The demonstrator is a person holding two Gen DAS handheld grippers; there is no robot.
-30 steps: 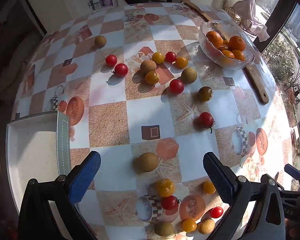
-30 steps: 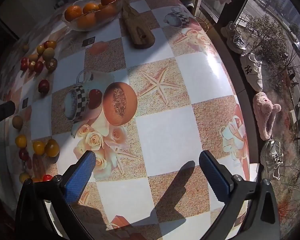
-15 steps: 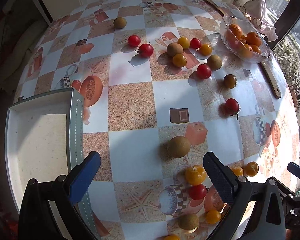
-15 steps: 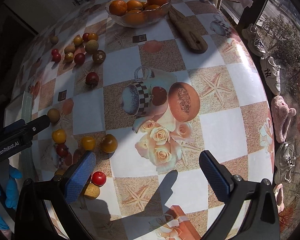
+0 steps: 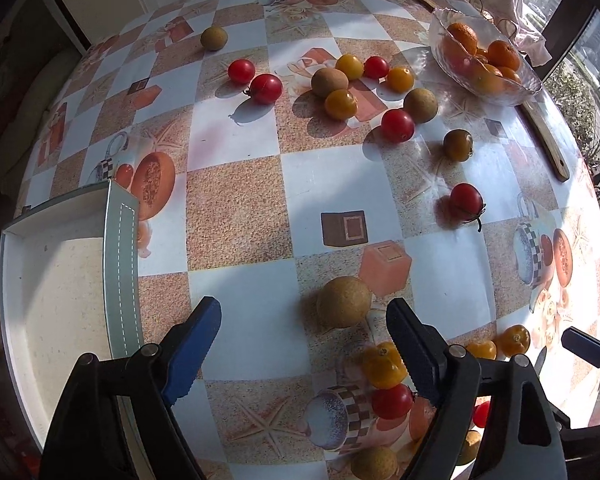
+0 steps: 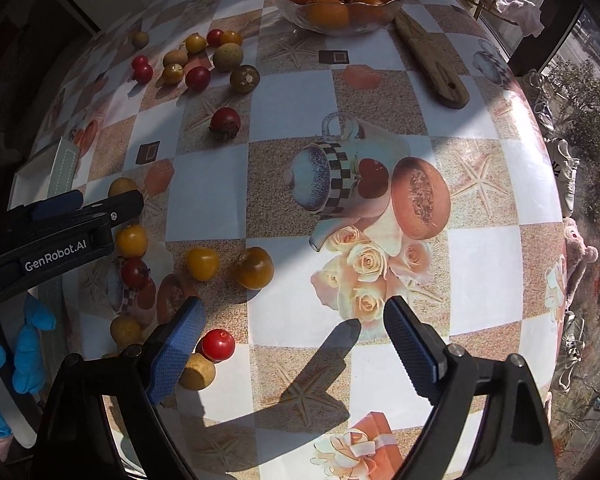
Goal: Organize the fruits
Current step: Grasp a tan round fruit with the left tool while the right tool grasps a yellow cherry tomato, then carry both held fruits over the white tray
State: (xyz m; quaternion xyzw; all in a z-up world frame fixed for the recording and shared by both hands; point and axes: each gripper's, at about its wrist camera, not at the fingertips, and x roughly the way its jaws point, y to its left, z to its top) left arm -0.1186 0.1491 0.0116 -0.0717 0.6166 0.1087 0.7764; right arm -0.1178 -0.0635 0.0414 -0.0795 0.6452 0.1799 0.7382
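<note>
Many small fruits lie loose on the patterned table: red tomatoes, yellow tomatoes and tan longans. My left gripper (image 5: 304,340) is open and empty, low over the table, with a tan longan (image 5: 343,302) just ahead between its jaws. A yellow tomato (image 5: 384,365) and a red tomato (image 5: 392,401) lie by its right finger. My right gripper (image 6: 292,336) is open and empty; a red tomato (image 6: 218,345) and a longan (image 6: 197,371) lie by its left finger. The left gripper's body (image 6: 60,232) shows at the right wrist view's left edge.
A white tray with a grey-green rim (image 5: 120,272) stands at the table's left edge. A glass bowl of oranges (image 5: 480,60) and a wooden board (image 5: 544,136) lie at the far right. A cluster of fruit (image 5: 352,80) lies mid-table. Shoes lie on the floor beyond the table's right edge.
My left gripper has moved forward and down toward the tan longan. My right gripper has swung left, bringing the near fruit group and the left gripper into its view.
</note>
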